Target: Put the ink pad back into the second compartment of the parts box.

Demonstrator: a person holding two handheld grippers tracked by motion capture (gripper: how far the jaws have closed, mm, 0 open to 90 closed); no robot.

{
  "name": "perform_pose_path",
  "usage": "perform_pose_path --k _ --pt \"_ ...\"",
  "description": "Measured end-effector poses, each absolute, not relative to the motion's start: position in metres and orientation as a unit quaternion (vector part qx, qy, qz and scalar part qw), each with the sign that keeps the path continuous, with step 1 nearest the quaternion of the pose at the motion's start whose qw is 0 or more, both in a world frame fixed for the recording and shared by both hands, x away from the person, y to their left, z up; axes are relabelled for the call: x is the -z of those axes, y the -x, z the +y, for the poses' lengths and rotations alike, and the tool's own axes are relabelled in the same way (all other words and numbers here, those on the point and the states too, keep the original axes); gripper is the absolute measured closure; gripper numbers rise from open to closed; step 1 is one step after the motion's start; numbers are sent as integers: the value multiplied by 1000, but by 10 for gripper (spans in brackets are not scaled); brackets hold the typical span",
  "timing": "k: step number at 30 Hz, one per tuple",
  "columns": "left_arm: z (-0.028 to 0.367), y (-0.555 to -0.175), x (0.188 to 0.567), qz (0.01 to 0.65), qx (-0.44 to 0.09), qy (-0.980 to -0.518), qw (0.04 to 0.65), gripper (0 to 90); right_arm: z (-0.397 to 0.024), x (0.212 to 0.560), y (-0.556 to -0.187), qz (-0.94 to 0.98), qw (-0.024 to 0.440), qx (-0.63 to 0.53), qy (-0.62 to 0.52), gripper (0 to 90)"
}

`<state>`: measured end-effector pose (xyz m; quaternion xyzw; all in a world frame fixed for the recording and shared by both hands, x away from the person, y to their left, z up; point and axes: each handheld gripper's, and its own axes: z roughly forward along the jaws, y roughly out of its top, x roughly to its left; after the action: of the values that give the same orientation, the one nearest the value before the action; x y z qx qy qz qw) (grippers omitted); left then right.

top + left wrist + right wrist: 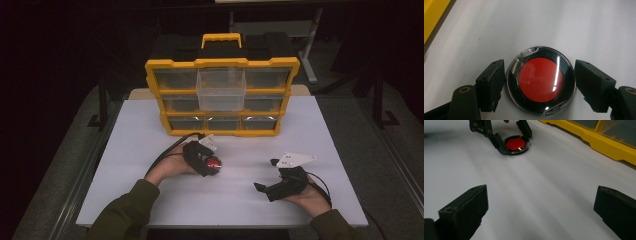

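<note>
A round black compact with a red centre and clear lid [541, 80] lies flat on the white table [310, 145]. My left gripper [540, 75] is lowered over it and open, one jaw on each side of the compact; a sliver of table shows at the left jaw, while the right jaw is at the rim. In the high view the compact [213, 163] sits at the tip of the left gripper [207, 162], near the table's middle. My right gripper [266, 176] rests at the front right, wide open and holding nothing. Its own view looks across bare table toward the compact [516, 144].
A yellow organizer with clear drawers [170, 65] stands upright at the back of the table, black handle on top. Its top-middle drawer [221, 89] is pulled out toward me. The yellow base [604, 145] runs along the right gripper view's upper right.
</note>
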<state>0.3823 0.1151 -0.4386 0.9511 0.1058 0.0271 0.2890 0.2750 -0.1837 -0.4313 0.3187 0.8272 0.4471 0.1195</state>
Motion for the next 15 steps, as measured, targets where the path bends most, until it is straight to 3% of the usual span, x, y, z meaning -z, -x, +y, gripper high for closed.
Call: perform_pose_path --k 15 --pt "117 -382 436 104 -18 -953 285 301 -184 431 -275 827 118 -449 -317 0"
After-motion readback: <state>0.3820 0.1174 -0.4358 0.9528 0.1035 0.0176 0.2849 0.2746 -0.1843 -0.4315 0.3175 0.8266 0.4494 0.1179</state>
